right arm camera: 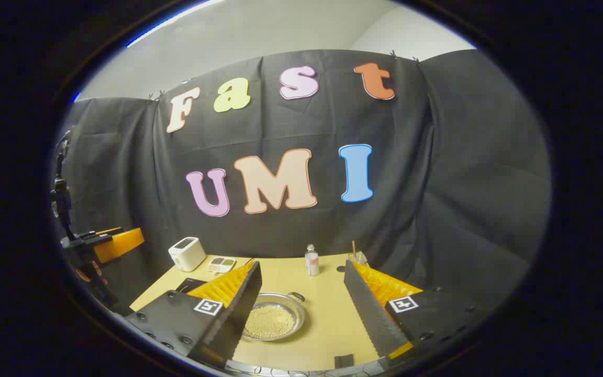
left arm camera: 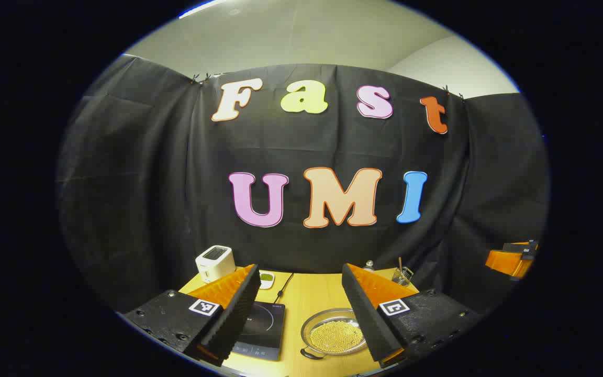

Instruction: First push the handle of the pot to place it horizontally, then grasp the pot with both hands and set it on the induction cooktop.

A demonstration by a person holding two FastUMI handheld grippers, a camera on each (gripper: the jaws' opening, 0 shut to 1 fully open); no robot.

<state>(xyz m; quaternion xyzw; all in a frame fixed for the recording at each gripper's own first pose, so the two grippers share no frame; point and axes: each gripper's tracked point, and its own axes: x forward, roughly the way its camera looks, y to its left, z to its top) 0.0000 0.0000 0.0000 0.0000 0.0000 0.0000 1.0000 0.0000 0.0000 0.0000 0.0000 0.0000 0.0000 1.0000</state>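
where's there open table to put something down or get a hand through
Bare wood lies right of the pot, running back to the small bottle and the glass. A narrower strip runs between the pot and the induction cooktop. The back left is crowded: toaster and small dish.

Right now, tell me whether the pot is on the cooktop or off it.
Off it. The pot sits on the bare wooden table, beside the black induction cooktop, with a strip of tabletop between them.

White toaster (right arm camera: pixel 187 253) at table's (right arm camera: pixel 327 319) far-left corner; small dish (right arm camera: pixel 221 264) just right of toaster; bottle (right arm camera: pixel 311 260), maybe glass jar (right arm camera: pixel 357 257), farther right.
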